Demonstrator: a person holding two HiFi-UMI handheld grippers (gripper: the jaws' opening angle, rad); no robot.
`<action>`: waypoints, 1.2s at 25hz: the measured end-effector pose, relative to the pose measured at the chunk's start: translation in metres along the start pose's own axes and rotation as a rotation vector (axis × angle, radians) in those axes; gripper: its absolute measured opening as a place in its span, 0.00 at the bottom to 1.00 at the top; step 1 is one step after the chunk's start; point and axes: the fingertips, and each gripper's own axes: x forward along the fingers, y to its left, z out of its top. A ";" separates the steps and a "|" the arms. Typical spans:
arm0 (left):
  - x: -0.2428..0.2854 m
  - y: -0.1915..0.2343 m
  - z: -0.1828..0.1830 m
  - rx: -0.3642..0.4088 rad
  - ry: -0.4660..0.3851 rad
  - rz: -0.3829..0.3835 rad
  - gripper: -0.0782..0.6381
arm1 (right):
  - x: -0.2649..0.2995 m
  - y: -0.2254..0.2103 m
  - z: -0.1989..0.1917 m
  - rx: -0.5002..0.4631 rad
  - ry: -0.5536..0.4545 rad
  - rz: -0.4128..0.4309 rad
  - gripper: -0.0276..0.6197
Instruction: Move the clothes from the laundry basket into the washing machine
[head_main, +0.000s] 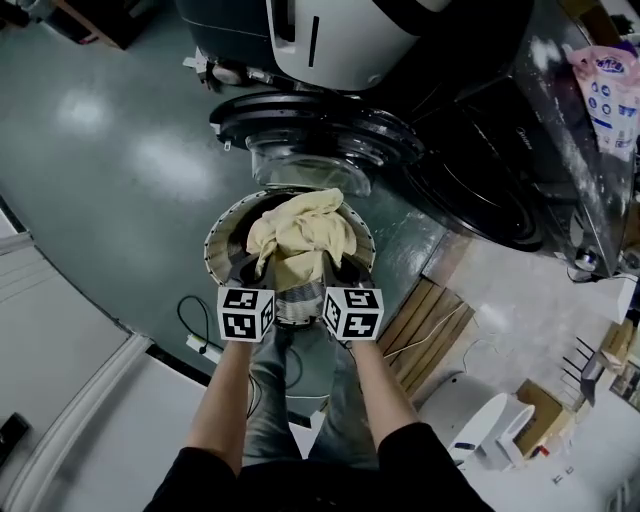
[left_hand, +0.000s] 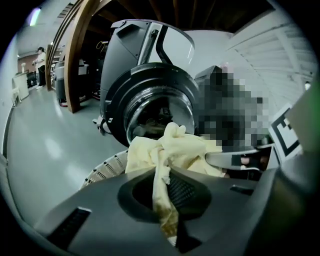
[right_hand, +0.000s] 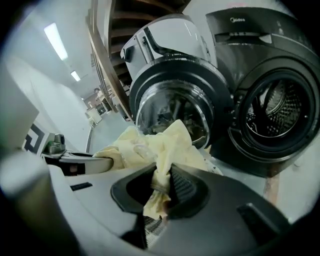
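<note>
We face the dark washing machine (head_main: 490, 190), its round glass door (head_main: 320, 140) swung open. On the floor just before the door stands the white laundry basket (head_main: 214, 245). A pale yellow garment (head_main: 300, 232) is bunched over the basket. The left hand-held gripper (left_hand: 167, 200) and right hand-held gripper (right_hand: 160, 195) are each clenched on a fold of it.

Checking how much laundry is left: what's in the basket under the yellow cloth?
The yellow cloth, pinched by the left gripper and right gripper, covers most of the basket. Beside it only dark interior shows; whether more clothes lie underneath is hidden.
</note>
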 end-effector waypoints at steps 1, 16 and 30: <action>-0.007 -0.004 0.006 0.010 0.001 -0.008 0.15 | -0.008 0.002 0.005 -0.002 -0.007 -0.006 0.13; -0.055 -0.128 0.093 0.156 -0.099 -0.096 0.15 | -0.143 -0.053 0.092 -0.034 -0.191 -0.052 0.13; -0.073 -0.295 0.151 0.374 -0.182 -0.186 0.15 | -0.278 -0.154 0.134 0.023 -0.368 -0.119 0.13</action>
